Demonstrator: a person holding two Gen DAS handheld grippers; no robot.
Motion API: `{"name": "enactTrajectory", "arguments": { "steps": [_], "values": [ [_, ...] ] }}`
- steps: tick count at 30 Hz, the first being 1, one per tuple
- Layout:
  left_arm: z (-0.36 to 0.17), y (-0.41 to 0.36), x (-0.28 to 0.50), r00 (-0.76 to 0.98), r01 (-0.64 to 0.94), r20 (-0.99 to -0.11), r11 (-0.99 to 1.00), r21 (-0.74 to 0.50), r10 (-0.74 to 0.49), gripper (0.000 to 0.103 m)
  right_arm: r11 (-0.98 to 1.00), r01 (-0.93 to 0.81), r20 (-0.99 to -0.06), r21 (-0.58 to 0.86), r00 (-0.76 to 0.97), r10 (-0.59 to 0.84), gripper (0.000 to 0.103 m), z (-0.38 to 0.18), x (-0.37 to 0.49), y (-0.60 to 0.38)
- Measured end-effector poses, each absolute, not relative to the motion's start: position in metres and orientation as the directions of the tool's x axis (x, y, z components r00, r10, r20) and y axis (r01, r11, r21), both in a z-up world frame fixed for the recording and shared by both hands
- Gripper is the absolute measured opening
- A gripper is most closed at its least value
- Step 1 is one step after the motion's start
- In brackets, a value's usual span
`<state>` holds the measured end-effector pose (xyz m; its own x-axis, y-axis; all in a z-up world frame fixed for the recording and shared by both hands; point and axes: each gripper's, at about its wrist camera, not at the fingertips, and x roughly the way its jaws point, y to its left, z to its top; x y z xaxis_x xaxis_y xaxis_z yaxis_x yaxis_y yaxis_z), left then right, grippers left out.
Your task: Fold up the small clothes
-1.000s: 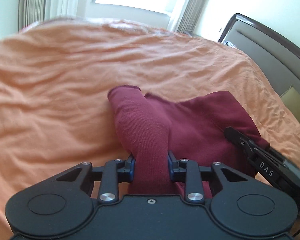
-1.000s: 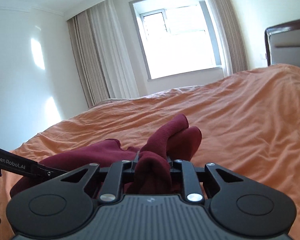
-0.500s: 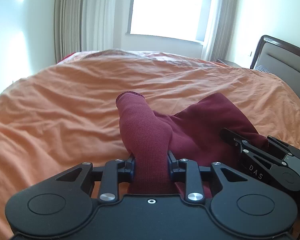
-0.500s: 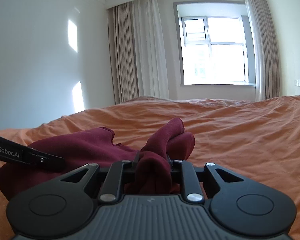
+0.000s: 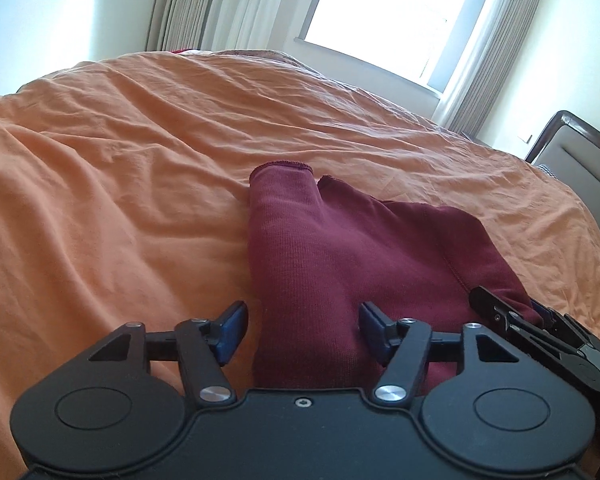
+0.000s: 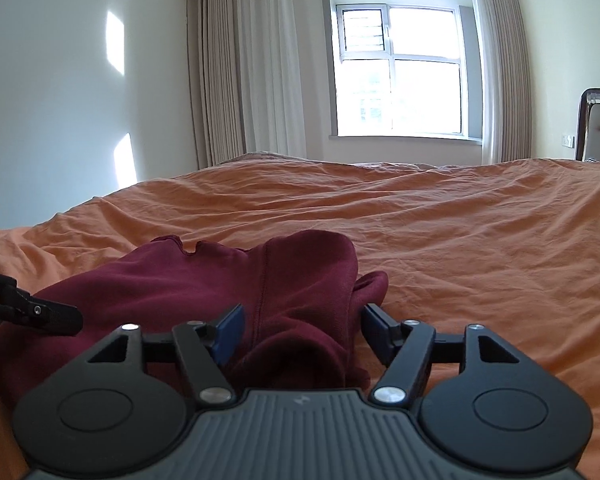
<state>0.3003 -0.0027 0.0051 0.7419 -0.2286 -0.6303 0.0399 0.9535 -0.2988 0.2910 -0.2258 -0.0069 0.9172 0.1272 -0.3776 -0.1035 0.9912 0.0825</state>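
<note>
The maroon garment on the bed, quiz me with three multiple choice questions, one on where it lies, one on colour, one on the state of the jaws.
1. Where does the maroon garment lie?
A. on the orange bedspread
B. on the floor
C. on a chair

2. What colour is the bedspread?
A. white
B. orange
C. blue

3. How do the jaws of the left gripper and right gripper stand?
A. both clamped on cloth
B. one clamped
C. both open

Answers: 1 A, the cloth rests flat on the cover; 2 B, plainly orange; 3 C, gaps show beside the cloth.

Bright daylight from white-framed window [image 6: 400, 64] ahead of tools, blown out w/ glare; sun patches on wall; fisheye bends edges, corners dark; sharp.
</note>
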Motion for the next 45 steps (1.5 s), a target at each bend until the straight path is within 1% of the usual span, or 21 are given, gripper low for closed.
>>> {"name": "enactTrajectory", "arguments": {
  "steps": [1,3,4,6,8,9,11,15,19,25,28,34,45],
  "values": [
    [0.006,-0.002,0.299,0.743,0.037,-0.629,0.953,-0.300,-0.227,0.069,0.991,-0.102,-0.374,0.085,0.919,0.126,0.076,-0.005,0.289,-0.227],
    [0.008,-0.001,0.296,0.746,0.029,-0.630,0.955,-0.297,-0.218,0.079,0.991,-0.096,-0.360,0.089,0.925,0.121,0.087,-0.001,0.283,-0.228],
    [0.010,-0.001,0.294,0.749,0.026,-0.628,0.956,-0.292,-0.212,0.081,0.992,-0.092,-0.350,0.090,0.929,0.118,0.090,0.001,0.280,-0.229],
    [0.015,-0.002,0.289,0.760,0.019,-0.621,0.961,-0.277,-0.194,0.090,0.992,-0.088,-0.323,0.094,0.939,0.114,0.098,0.007,0.270,-0.230],
    [0.022,-0.001,0.280,0.775,0.017,-0.607,0.966,-0.258,-0.175,0.097,0.992,-0.086,-0.297,0.097,0.948,0.111,0.103,0.014,0.260,-0.231],
    [0.025,-0.001,0.276,0.783,0.017,-0.599,0.969,-0.247,-0.166,0.100,0.991,-0.086,-0.285,0.098,0.952,0.111,0.103,0.017,0.255,-0.231],
    [0.032,-0.003,0.265,0.804,0.011,-0.578,0.977,-0.214,-0.136,0.102,0.991,-0.092,-0.265,0.099,0.957,0.116,0.103,0.023,0.242,-0.232],
    [0.043,-0.009,0.239,0.838,0.014,-0.539,0.990,-0.140,-0.089,0.102,0.989,-0.101,-0.228,0.106,0.966,0.123,0.103,0.031,0.212,-0.231],
    [0.044,-0.010,0.206,0.863,0.036,-0.498,0.994,-0.101,-0.082,0.102,0.987,-0.107,-0.190,0.123,0.973,0.129,0.103,0.033,0.179,-0.231],
    [0.029,-0.012,0.156,0.890,0.038,-0.453,0.999,-0.038,-0.051,0.102,0.988,-0.092,-0.172,0.121,0.979,0.112,0.103,0.021,0.129,-0.229],
    [0.017,-0.012,0.133,0.891,0.044,-0.452,0.999,-0.016,-0.046,0.102,0.993,-0.064,-0.162,0.104,0.983,0.081,0.103,0.011,0.104,-0.228],
    [0.000,-0.002,0.100,0.900,0.016,-0.436,0.999,-0.028,-0.026,0.102,0.993,-0.049,-0.161,0.110,0.985,0.066,0.103,-0.005,0.072,-0.224],
    [-0.006,0.004,0.093,0.894,0.006,-0.448,0.999,-0.045,-0.026,0.102,0.994,-0.063,-0.179,0.090,0.981,0.078,0.103,-0.009,0.066,-0.216]
  ]
}}
